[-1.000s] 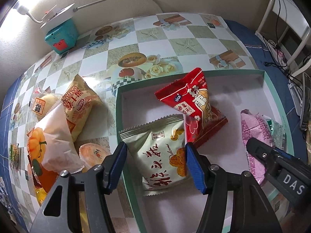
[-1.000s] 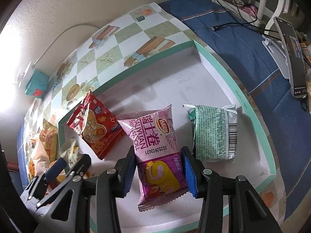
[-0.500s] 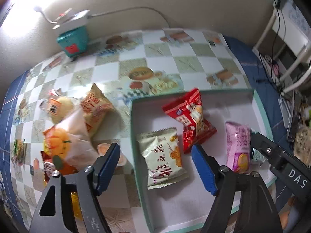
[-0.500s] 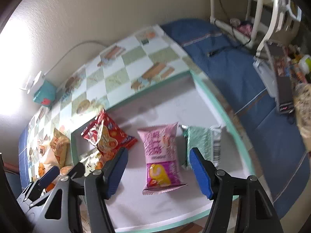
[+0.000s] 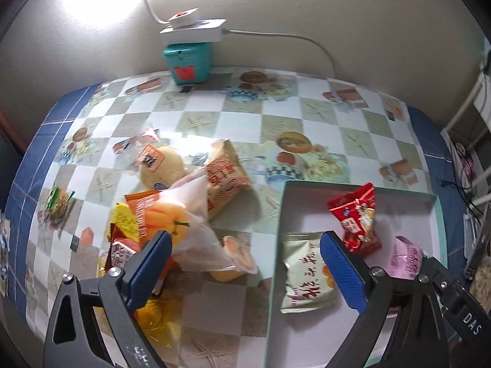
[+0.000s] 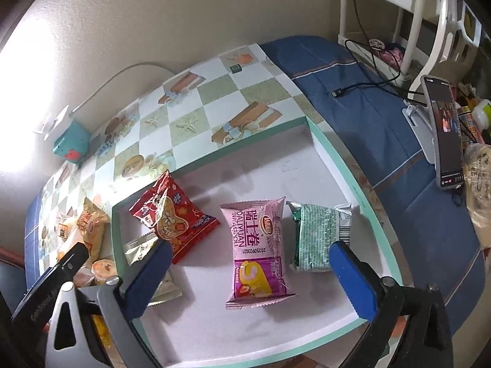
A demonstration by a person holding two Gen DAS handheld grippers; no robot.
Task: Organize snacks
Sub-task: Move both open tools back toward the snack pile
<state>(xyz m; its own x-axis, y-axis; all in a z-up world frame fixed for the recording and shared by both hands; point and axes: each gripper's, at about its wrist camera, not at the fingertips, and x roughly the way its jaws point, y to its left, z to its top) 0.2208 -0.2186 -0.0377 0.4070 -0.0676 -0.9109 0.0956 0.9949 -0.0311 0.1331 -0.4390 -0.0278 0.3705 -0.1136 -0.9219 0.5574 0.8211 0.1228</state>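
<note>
A shallow white box with a green rim [image 6: 337,150] [image 5: 277,245] holds a red packet [image 6: 172,214] [image 5: 356,217], a pink packet [image 6: 257,245] [image 5: 405,254], a green packet [image 6: 316,236] and a cream packet [image 5: 303,279]. A pile of loose snacks [image 5: 184,208] lies on the table left of the box. My left gripper [image 5: 245,273] is open and empty, raised above the box's left rim. My right gripper [image 6: 248,279] is open and empty, raised above the pink packet.
A teal box with a white power strip and lamp [image 5: 187,58] stands at the wall. A phone on a stand [image 6: 445,135] and cables [image 6: 365,86] lie on the blue cloth right of the box. A white rack [image 6: 423,24] stands behind.
Both grippers have opened wide and lifted up and back from the box. The cream and pink packets lie released in the box. The left view has swung toward the snack pile.
</note>
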